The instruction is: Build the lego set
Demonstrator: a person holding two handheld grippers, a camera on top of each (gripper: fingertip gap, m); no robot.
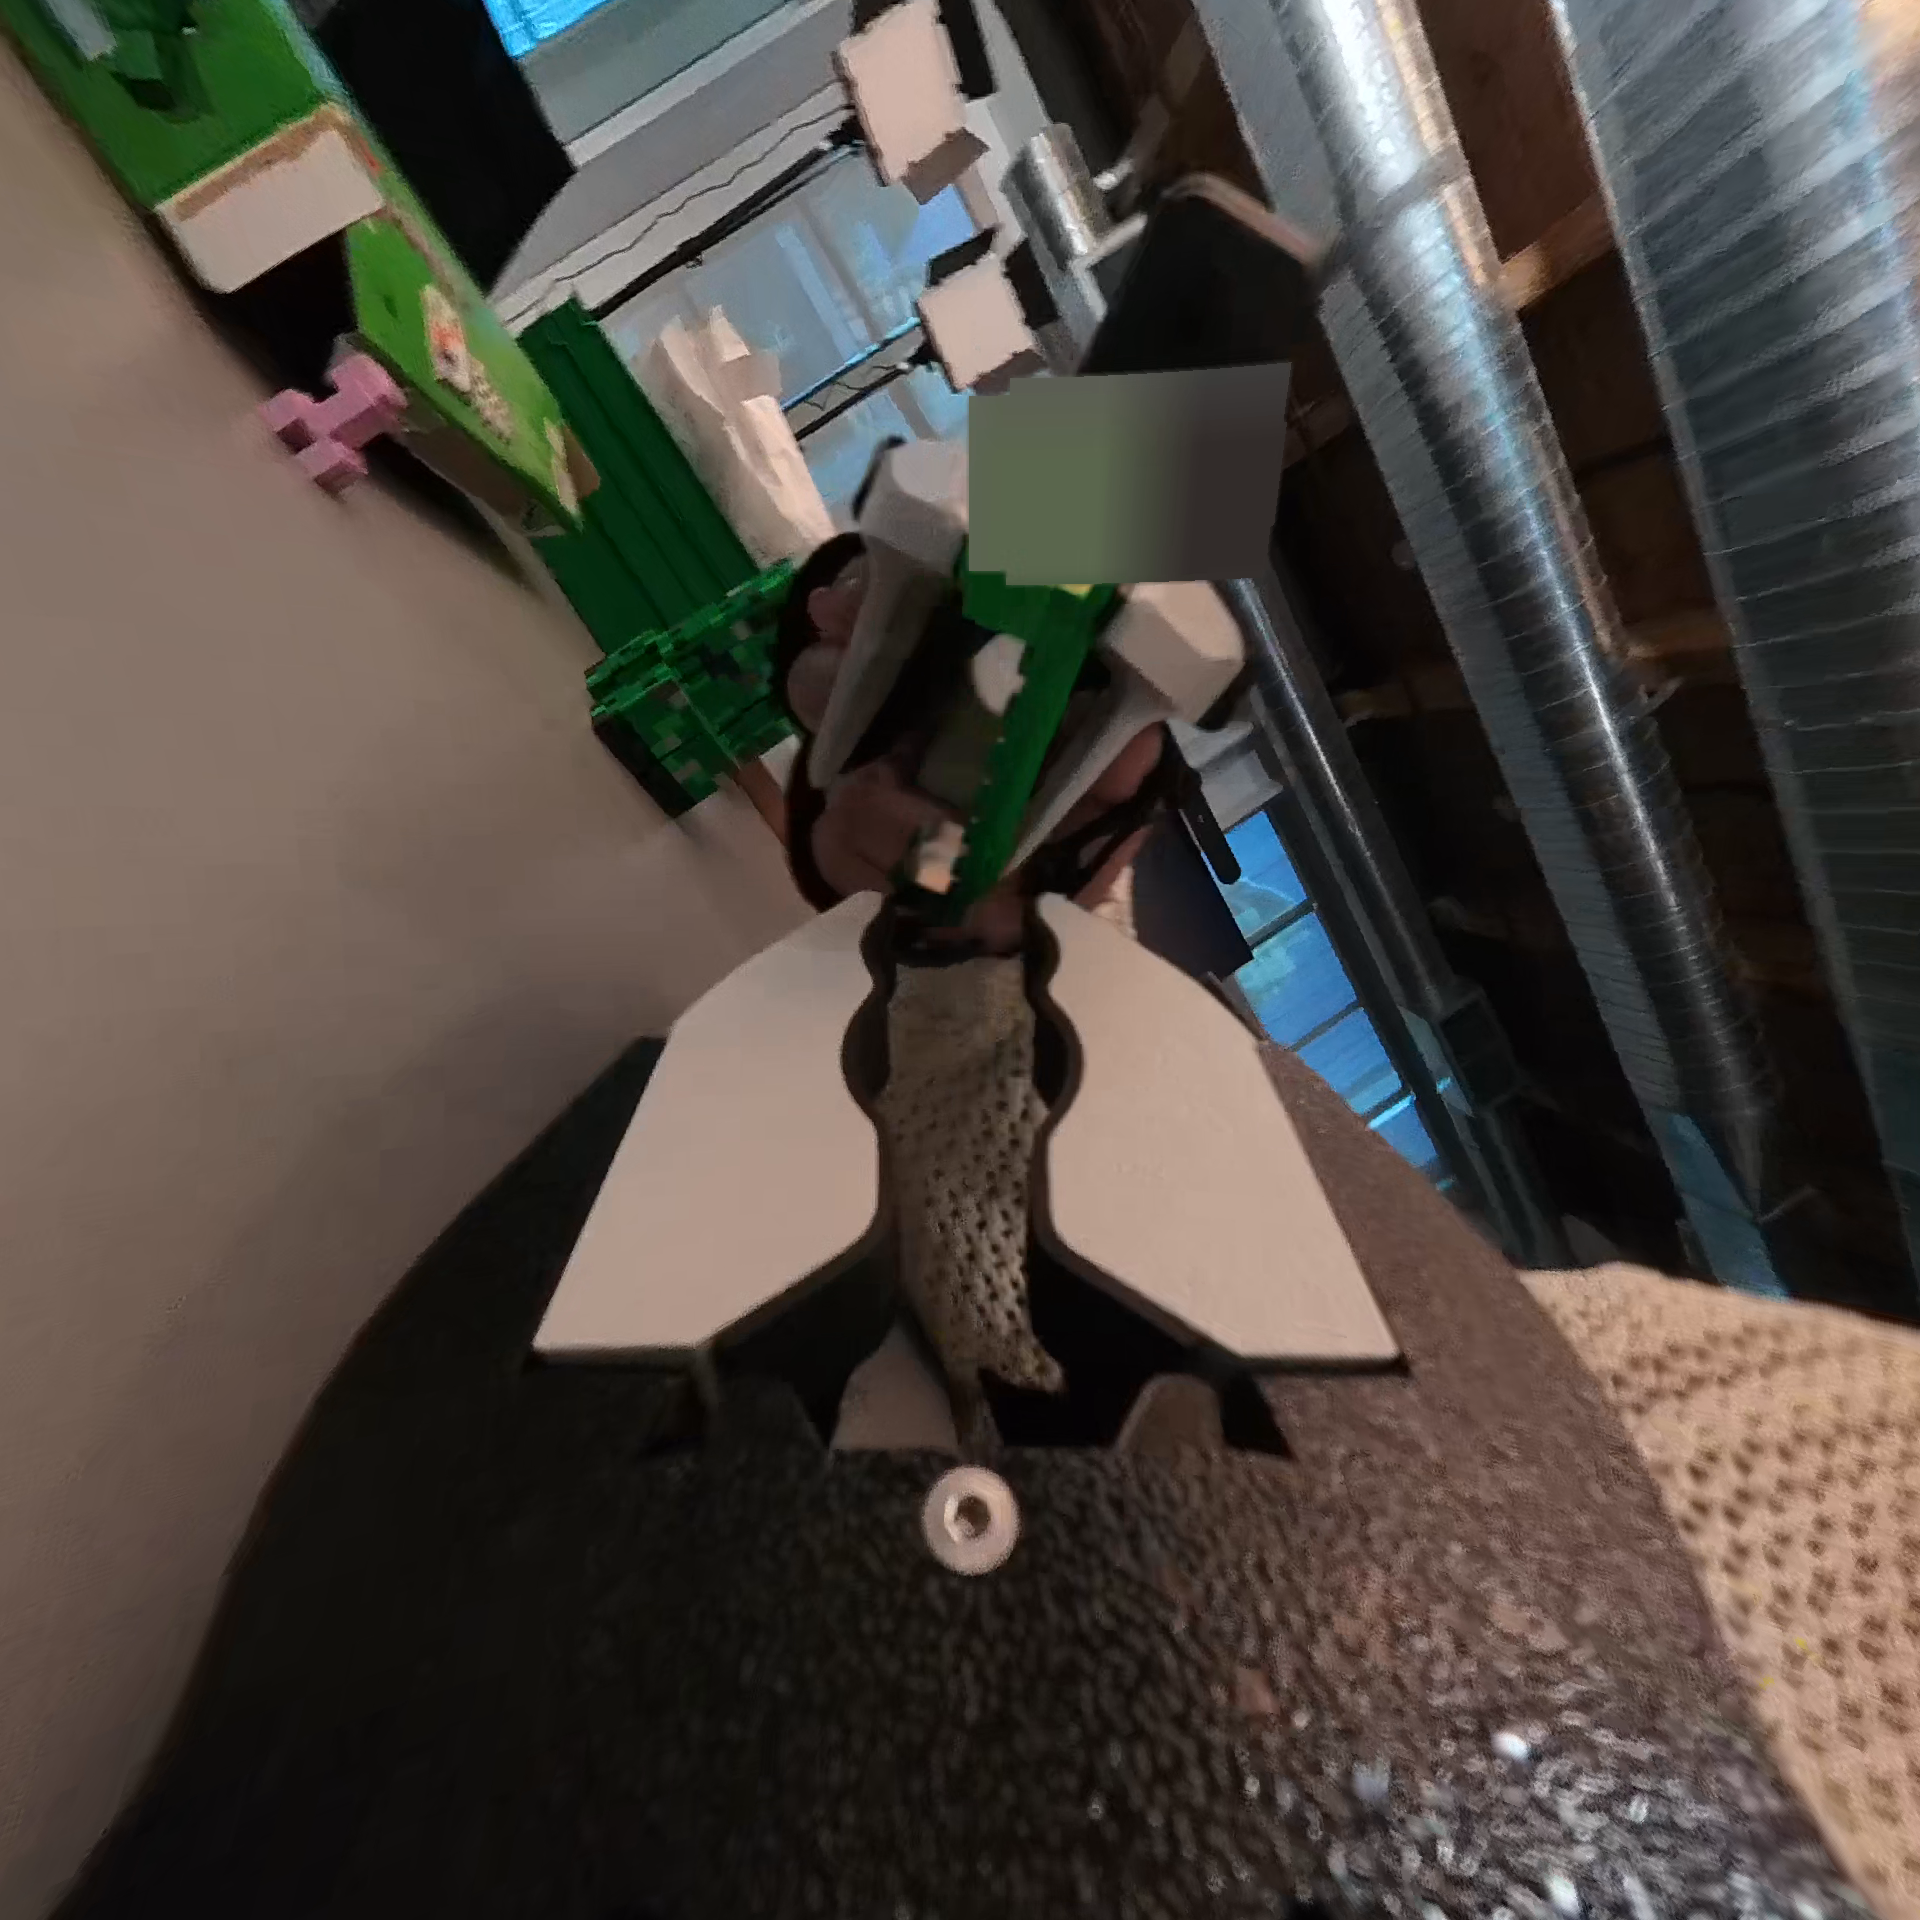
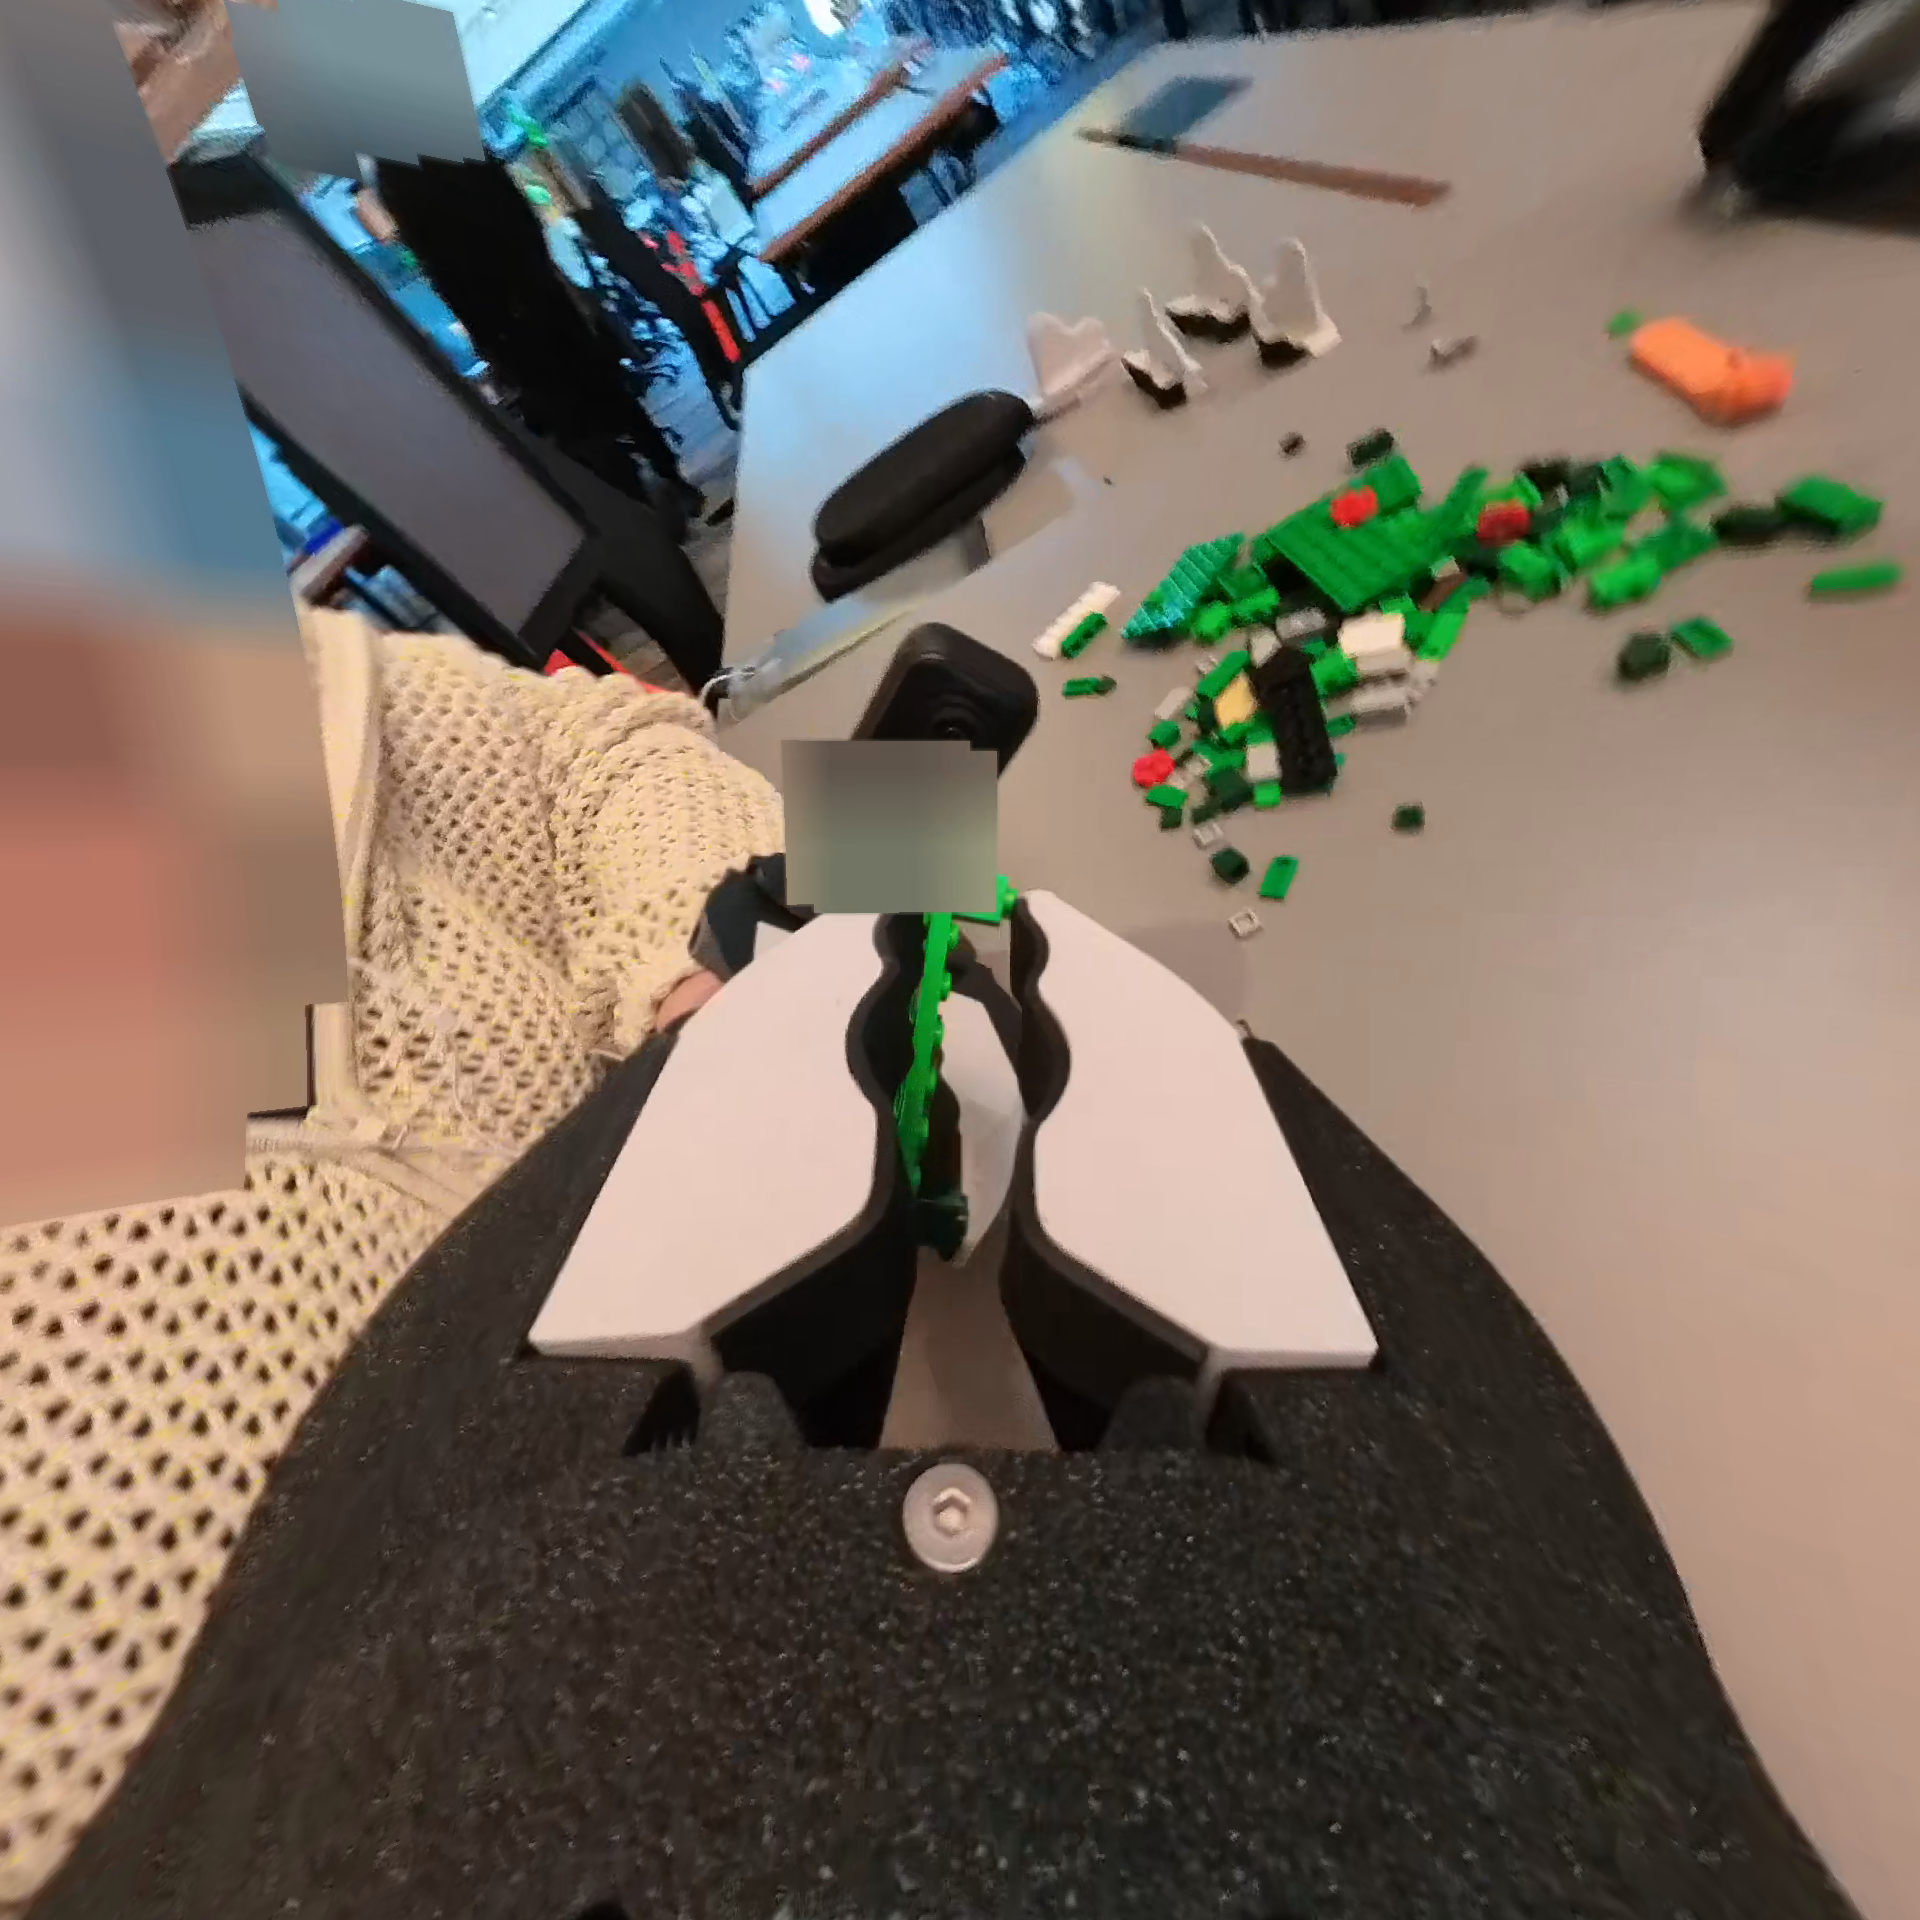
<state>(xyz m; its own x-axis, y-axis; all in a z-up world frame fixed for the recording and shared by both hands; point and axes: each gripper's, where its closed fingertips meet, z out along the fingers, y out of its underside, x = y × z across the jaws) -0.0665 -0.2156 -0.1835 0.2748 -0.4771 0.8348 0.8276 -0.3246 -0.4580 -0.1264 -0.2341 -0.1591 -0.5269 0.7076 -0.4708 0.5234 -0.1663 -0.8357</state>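
Note:
A long green lego plate (image 2: 923, 1049) stands edge-on between my right gripper's (image 2: 954, 920) fingers, which are shut on it, above the grey table (image 2: 1455, 1039). In the left wrist view the same plate (image 1: 1023, 717) runs diagonally between the right gripper's white fingers (image 1: 904, 623), with small white pieces on it. My left gripper (image 1: 956, 925) has its jaws narrow, closed at the plate's lower end. What exactly sits between its tips is blurred. In the right wrist view the left gripper's fingers are hidden behind a mosaic patch.
A pile of loose green, white, black and red bricks (image 2: 1403, 613) lies on the table at the right, with an orange piece (image 2: 1714, 369), a black case (image 2: 925, 488) and white parts (image 2: 1226, 301) behind. A green box (image 1: 447, 343), a pink piece (image 1: 332, 426) and a green assembly (image 1: 696, 696) show left. A knitted sleeve (image 2: 499, 831) is close by. Left tips to right tips: about 6 cm. The pink piece (image 1: 332, 426) is about equally far from each gripper, around 30 cm.

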